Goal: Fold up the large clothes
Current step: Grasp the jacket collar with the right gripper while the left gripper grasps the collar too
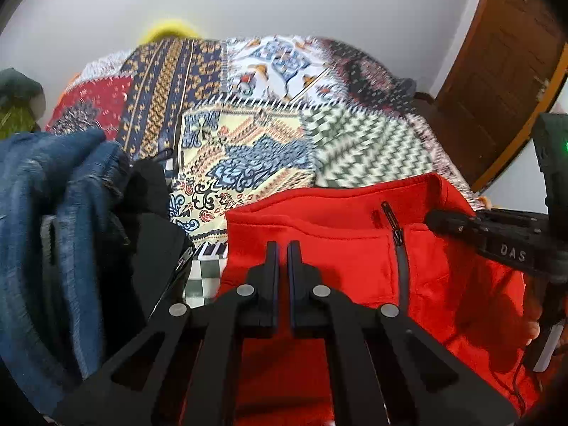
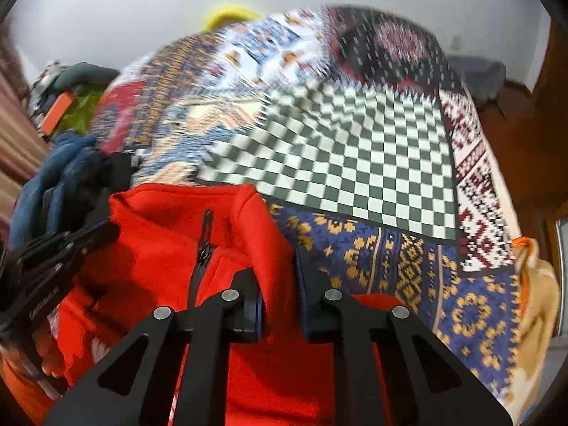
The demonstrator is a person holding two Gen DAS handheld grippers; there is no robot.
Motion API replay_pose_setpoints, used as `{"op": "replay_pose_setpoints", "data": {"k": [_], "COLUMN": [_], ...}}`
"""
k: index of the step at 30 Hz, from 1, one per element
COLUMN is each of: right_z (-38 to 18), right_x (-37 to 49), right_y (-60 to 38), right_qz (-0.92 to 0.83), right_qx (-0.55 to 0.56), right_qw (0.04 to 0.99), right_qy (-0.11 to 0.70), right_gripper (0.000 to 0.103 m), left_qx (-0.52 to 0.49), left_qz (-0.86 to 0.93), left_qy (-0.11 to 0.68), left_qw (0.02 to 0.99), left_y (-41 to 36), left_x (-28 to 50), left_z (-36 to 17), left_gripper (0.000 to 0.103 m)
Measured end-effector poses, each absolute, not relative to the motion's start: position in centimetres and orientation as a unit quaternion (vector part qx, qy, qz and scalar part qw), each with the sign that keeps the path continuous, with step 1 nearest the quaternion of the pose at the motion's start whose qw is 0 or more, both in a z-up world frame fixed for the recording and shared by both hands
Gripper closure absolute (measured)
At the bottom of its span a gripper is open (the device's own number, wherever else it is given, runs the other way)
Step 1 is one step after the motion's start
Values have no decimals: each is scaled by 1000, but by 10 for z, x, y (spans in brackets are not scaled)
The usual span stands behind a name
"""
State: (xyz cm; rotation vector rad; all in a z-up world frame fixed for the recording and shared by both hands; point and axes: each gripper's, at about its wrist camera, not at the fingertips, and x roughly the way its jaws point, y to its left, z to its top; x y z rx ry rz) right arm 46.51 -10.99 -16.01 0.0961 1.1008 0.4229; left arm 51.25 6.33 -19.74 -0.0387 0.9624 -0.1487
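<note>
A red fleece jacket (image 1: pixel 340 248) with a dark zip (image 1: pixel 397 238) lies on a patchwork bedspread (image 1: pixel 248 142). My left gripper (image 1: pixel 283 248) is shut, with its fingers nearly together over the jacket's left part; whether it pinches the cloth is hidden. My right gripper (image 2: pixel 278 259) is shut on a raised fold of the red jacket (image 2: pixel 273 248) near the collar. The right gripper also shows in the left wrist view (image 1: pixel 461 223) at the jacket's right edge. The left gripper shows in the right wrist view (image 2: pixel 64 245) at the jacket's left.
A pile of blue denim (image 1: pixel 53 213) and black clothes (image 1: pixel 152 227) lies left of the jacket. A green and orange heap (image 2: pixel 67 110) sits far left. A wooden door (image 1: pixel 497 81) stands to the right. The checkered patch (image 2: pixel 355 163) lies beyond the jacket.
</note>
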Motion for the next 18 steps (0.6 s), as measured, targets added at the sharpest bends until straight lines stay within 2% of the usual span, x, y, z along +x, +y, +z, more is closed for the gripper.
{"op": "replay_pose_setpoints", "data": {"k": [10,18], "right_z": [-95,-95], "right_x": [371,285], "right_y": [-117,-119], "right_qz": [239,253], "right_qx": [34,27], "right_qw": [853,854], "right_qy": [462,454], "right_gripper": [90,90], "left_qx": [-7,13], "left_qz": [-108,-116], "left_qy": [401,388], "left_qw": [910,914], "left_y": [59,54], "left_x": [407,309], "left_z": [-119,-115], "left_gripper": [101,101]}}
